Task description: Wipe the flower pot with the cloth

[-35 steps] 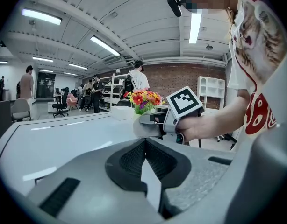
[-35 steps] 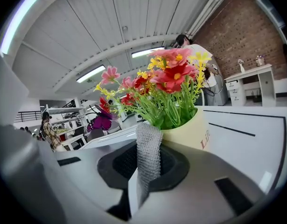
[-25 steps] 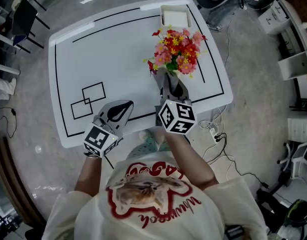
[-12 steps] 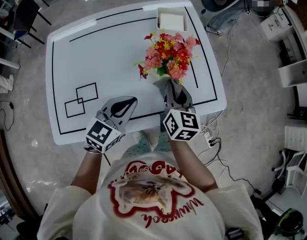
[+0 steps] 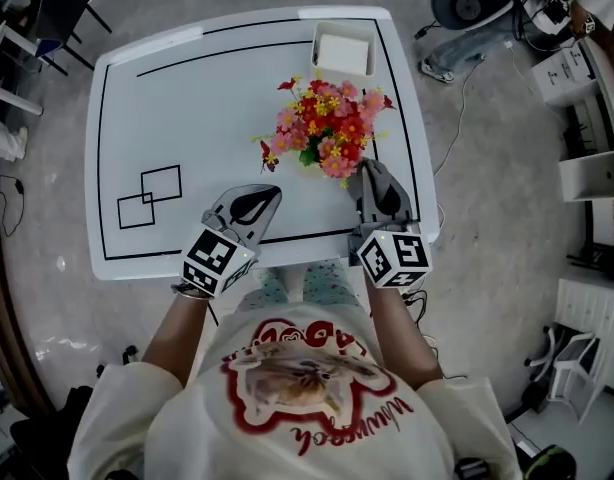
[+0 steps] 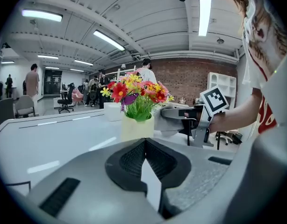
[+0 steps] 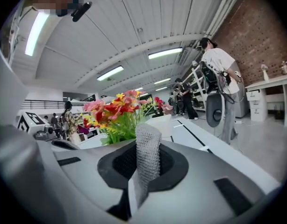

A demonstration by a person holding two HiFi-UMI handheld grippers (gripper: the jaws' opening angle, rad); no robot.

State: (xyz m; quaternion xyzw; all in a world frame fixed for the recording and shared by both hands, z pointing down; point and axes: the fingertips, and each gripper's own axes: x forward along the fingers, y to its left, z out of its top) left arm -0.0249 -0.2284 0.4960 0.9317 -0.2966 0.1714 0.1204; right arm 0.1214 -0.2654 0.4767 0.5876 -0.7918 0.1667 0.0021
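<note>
White table (image 5: 187,98) has one flower pot (image 6: 137,127) right of the middle and one white box (image 5: 343,53) at the top. Two grippers are low in the picture. The left gripper (image 5: 259,200) is squeezed together on nothing, and the right gripper (image 5: 370,173) pinches one grey cloth (image 7: 147,157) just beside the flower pot.

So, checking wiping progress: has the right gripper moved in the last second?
Yes. The right gripper, shut on the cloth, went from the flowers' near side round to their right, closer to the right-hand black border line.
</note>
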